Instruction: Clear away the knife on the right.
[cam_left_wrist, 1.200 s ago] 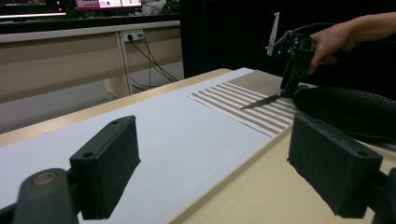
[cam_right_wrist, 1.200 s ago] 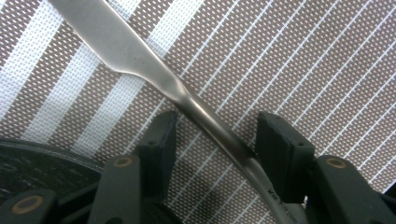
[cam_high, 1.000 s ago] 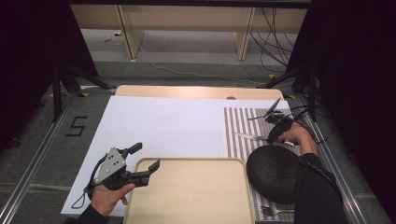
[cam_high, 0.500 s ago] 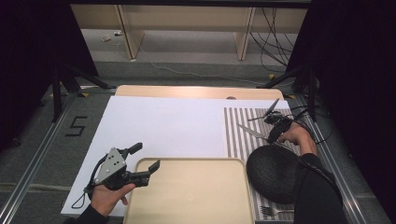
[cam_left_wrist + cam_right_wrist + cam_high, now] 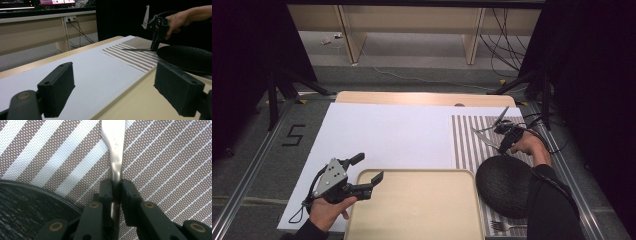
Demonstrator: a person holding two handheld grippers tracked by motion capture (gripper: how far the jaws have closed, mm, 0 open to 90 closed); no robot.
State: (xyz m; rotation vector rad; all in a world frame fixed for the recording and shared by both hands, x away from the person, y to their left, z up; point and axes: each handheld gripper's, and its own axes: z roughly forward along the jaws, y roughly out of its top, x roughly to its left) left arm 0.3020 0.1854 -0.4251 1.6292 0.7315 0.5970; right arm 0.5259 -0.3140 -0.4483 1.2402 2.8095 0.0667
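So the knife is lying flat on the striped mat, at the far right of the counter, just past the rim of the black plate. In the right gripper view its long axis runs straight away from the jaws, handle end toward the camera and the wider part heading off the top edge. The right gripper has just been closing and now has the handle pinched between its pads, so it's gripping the knife, low against the mat. From the high view the knife points off to the left and away from the plate, so any lift has to carry that long end clear of the plate rim right beside it.

The left gripper is well apart, jaws wide open and holding nothing, over the far-left corner of the tan tray. Right hand is obviously the one on the job.

Hard to tell: the knife's tip is cut off in the close view, and the pads hide part of the handle. There's a fork near the bottom edge, partly hidden by the sleeve.
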